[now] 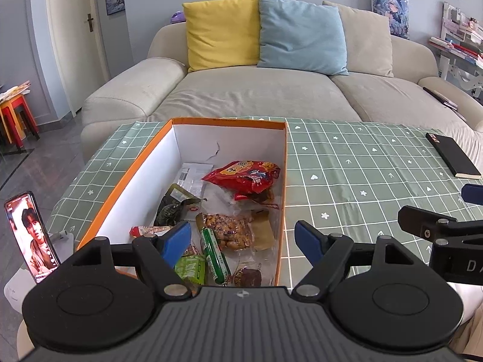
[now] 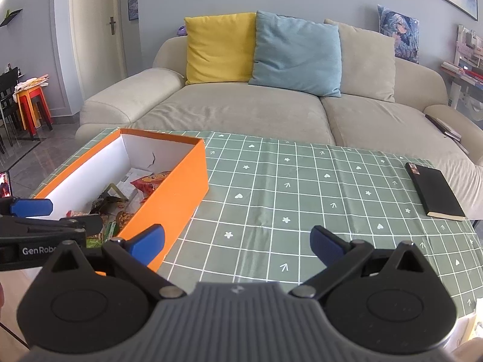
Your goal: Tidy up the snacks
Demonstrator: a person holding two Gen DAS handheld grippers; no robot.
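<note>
- Living room: beige sofa (image 1: 256,90) with yellow cushion (image 1: 222,31), blue cushion (image 1: 302,34) and beige cushion (image 1: 366,40); in front, tabletop (image 2: 302,199) under a green checked cloth with white hearts, stars and arrows.
- Snacks, all small sealed packets, mixed in colour: red bag (image 1: 244,176) with yellow print, dark green pouch (image 1: 172,209), clear pack of orange-brown bites (image 1: 228,230), green tube-shaped pack (image 1: 215,256), bright green wrapper (image 1: 190,268), brown wrapped piece (image 1: 249,276).
- All lying loose inside the orange box (image 2: 178,199), heaped toward its near end and right wall; white paper slip (image 1: 194,175) flat on the floor farther back.
- Orange outside, white inside, lidless, long side running away from the cameras; small tear in the far inner wall.
- Standing on the left part of the tabletop.
- Left gripper (image 1: 244,238) spread wide, empty, poised over the box's near end: left blue pad above the snacks, right blue pad outside the right wall.
- Right gripper (image 2: 238,242) also spread wide, empty, above bare cloth just right of the box.
- Black notebook (image 2: 434,191) flat near the right edge, well apart from the box.
- Phone (image 1: 30,235) propped upright at the left, screen lit.
</note>
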